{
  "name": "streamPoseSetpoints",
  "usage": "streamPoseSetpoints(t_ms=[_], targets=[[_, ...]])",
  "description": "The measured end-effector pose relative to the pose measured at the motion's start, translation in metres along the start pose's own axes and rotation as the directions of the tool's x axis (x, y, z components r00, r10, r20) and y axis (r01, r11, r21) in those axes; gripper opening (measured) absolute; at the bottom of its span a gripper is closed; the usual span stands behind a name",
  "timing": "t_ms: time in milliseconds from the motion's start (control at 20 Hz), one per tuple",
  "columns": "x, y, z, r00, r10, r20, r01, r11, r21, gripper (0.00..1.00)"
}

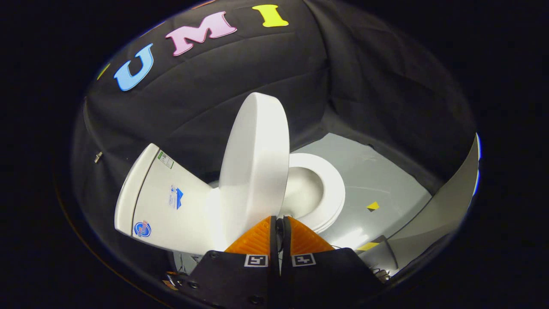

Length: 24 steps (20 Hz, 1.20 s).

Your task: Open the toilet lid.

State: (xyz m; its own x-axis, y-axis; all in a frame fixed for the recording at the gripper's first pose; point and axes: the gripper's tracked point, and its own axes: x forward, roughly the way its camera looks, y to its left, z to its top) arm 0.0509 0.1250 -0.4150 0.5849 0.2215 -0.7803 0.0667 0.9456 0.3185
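**Lid raised, fingers closed at its lower edge**

The gripper [279,219] is seen with its two fingers brought together, side by side, with only a thin dark line left between them. Nothing is seen clamped between them. The fingertips are placed right at the lower edge of the toilet lid [256,163]; whether that edge is actually touched cannot be told, since the contact is hidden by the tips themselves.

The lid is stood up on its hinge, lifted well clear of the seat and turned nearly edge-on, so that its smooth outer face and its rounded rim are both shown. It is tilted back toward the tank [161,199], which is found just beside it, on the side away from the bowl, and is marked with a few small stickers.

On the other side of the lid, the seat [332,189] and the open bowl [302,189] are exposed, lying just beyond the fingertips.

The toilet is set on a pale grey floor [377,176]. A small yellow marker [372,206] is stuck to the floor near the seat, and a second yellow strip [367,246] is seen closer to the gripper. A light-coloured curved panel [446,206] is raised at the far side of the floor.

Behind everything, the booth is closed off by a black cloth wall [206,107], hung in soft folds.
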Motion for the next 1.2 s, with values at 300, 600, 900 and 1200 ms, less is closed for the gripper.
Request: streamPoseSetpoints(t_ms=[300,600,900,1200], targets=[[-0.023,0.05,0.005,0.998,-0.011,0.058,0.014,0.999,-0.045,0.05],[-0.043,0.111,0.001,0.992,-0.03,0.122,0.048,0.989,-0.141,0.05],[-0.056,0.172,-0.013,0.983,-0.027,0.18,0.07,0.969,-0.237,0.06],[-0.056,0.224,-0.031,0.982,0.017,0.186,0.041,0.953,-0.3,0.07]])
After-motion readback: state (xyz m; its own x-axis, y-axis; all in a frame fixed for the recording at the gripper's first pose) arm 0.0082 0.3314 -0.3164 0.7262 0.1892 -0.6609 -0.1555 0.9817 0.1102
